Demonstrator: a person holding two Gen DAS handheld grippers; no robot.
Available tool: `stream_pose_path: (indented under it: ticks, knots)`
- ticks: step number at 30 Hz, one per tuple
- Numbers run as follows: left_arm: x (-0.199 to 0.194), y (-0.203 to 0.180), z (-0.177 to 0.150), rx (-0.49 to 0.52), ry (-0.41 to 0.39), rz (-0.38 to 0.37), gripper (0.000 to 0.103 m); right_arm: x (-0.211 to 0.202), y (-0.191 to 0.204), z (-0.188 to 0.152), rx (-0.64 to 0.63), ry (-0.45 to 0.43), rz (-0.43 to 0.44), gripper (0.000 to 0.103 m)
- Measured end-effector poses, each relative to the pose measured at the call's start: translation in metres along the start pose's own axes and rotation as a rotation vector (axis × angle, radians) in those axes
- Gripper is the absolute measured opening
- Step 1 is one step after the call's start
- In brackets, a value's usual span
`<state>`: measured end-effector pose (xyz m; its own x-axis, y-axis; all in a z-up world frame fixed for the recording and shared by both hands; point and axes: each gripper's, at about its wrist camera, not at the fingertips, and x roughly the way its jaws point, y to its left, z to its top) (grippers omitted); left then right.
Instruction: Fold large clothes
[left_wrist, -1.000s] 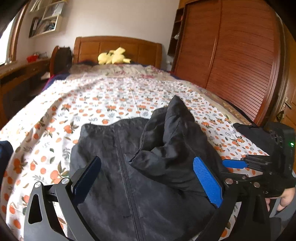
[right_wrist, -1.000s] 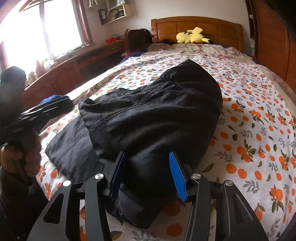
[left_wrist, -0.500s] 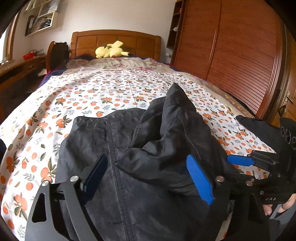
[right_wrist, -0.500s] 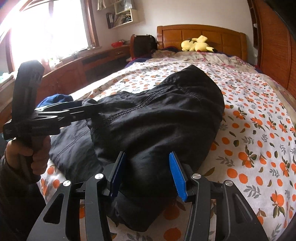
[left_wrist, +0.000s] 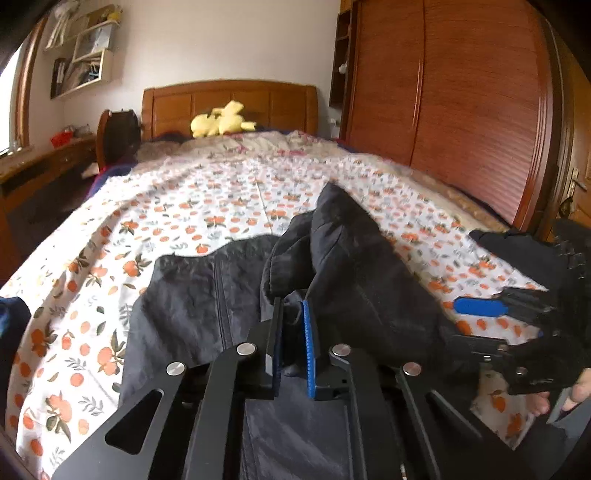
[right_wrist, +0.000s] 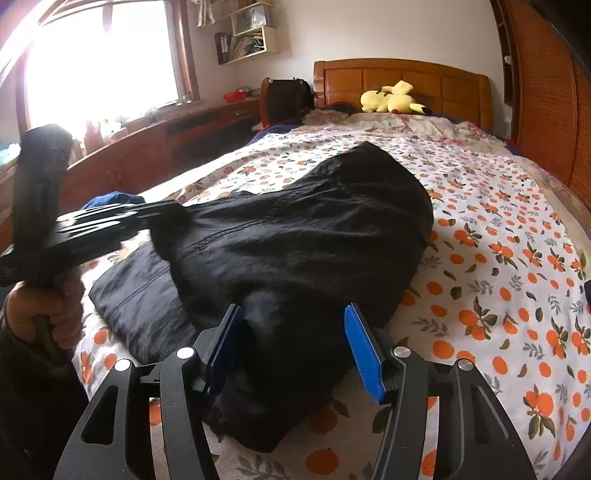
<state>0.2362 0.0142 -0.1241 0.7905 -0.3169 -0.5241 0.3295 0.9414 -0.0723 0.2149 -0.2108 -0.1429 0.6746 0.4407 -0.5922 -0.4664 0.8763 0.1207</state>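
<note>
My left gripper (left_wrist: 291, 325) is closing on a fold of the black jacket (left_wrist: 354, 273); my right gripper (right_wrist: 295, 343) is opening astride its hem, apparently not pinching.

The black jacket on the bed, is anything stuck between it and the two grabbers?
No, nothing visible. The left gripper is closing on a fold of the black jacket, cloth between its pads. The right gripper is opening, jaws straddling the jacket's near bunch. Only the flowery bedsheet lies around it.

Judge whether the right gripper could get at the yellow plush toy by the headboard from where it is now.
Probably not: the right gripper, jaws opening around the black jacket, sits at the bed's near end; the yellow plush toy lies far across the bedspread.
</note>
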Motion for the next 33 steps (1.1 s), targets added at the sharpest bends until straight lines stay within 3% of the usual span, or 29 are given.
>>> stream_pose_path:
  ticks: [6,15,21,26,33]
  knots:
    - [-0.061,-0.015,-0.002,0.002,-0.083,0.051,0.008,-0.008,-0.002,0.0,0.013,-0.024,0.046,0.054]
    - [-0.122,0.006,-0.025,-0.059,-0.069,0.233,0.007,-0.013,0.013,-0.008,-0.025,-0.012,0.112,0.054]
    - [-0.112,0.046,-0.05,-0.084,0.016,0.305,0.008,-0.013,0.024,-0.002,-0.04,-0.014,0.127,0.054]
    - [-0.1,0.066,-0.078,-0.114,0.082,0.299,0.008,-0.002,0.041,0.007,-0.056,-0.018,0.166,0.054]
    - [-0.079,0.081,-0.099,-0.123,0.123,0.298,0.009,0.036,0.062,0.0,-0.109,0.1,0.151,0.056]
